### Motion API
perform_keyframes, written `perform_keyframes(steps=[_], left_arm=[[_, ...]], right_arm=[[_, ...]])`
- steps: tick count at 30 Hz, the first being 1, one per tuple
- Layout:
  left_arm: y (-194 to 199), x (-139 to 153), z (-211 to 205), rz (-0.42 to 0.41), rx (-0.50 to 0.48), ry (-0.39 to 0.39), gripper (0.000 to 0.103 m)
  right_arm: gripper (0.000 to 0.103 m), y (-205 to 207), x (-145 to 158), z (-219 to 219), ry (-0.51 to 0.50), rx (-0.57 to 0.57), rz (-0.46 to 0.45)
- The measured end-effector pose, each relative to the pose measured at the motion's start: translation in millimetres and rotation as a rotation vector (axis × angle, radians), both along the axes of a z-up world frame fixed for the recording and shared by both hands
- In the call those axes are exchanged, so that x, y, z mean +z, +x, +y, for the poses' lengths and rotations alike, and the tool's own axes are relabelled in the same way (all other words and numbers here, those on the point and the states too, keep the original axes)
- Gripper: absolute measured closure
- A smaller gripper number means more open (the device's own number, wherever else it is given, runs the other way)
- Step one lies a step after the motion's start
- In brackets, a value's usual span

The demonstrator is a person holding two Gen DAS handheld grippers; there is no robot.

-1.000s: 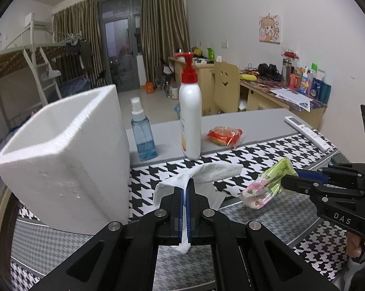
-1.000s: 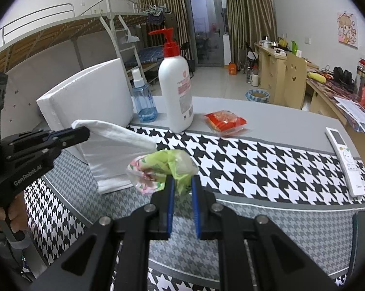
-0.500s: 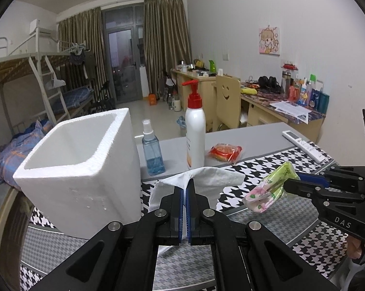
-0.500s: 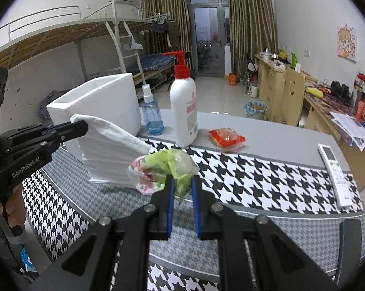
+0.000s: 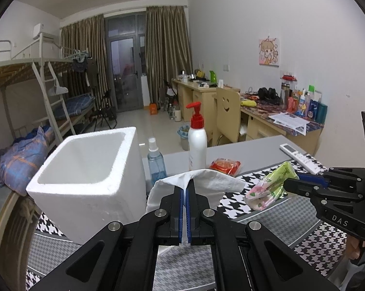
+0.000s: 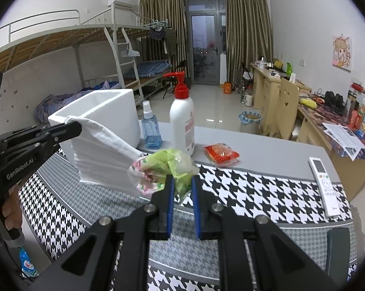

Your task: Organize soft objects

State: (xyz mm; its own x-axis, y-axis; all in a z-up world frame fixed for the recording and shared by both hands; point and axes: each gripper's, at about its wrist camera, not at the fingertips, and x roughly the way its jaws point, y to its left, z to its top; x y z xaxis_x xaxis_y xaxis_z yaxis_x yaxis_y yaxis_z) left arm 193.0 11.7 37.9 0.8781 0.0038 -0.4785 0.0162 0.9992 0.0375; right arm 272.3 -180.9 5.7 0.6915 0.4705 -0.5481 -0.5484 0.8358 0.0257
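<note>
My left gripper (image 5: 184, 189) is shut on a white cloth (image 5: 206, 184) and holds it in the air beside the white foam box (image 5: 85, 169). In the right wrist view the cloth (image 6: 104, 155) hangs from the left gripper (image 6: 77, 128) in front of the box (image 6: 104, 111). My right gripper (image 6: 182, 179) is shut on a green and pink soft packet (image 6: 165, 169), lifted above the table. That packet (image 5: 269, 184) shows in the left wrist view at the tip of the right gripper (image 5: 287, 184).
A white pump bottle (image 6: 182, 121), a blue spray bottle (image 6: 151, 131) and a red snack packet (image 6: 221, 154) stand behind on the grey table (image 6: 267, 150). A white remote (image 6: 324, 181) lies at right on the houndstooth mat (image 6: 255, 189).
Both grippers have risen with their loads; the box's open top is now in view. The cloth and the packet stay gripped.
</note>
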Motion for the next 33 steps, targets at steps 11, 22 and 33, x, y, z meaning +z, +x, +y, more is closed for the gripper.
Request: perform_keyframes(steps=[11,22,33], left_arm=[[-3,14,4,-0.020,0.004,0.002,0.101],[-4,28,0,-0.048,0.012,0.020,0.101],[-2,38,-4,-0.071,0.009,0.035,0.101]], right_arm=[[0.086,-2,16,7,0.005,0.007,-0.032],[0.086,-7,31,5,0.006,-0.005,-0.069],[0.086,-7,40,6,0.015,0.000,-0.089]])
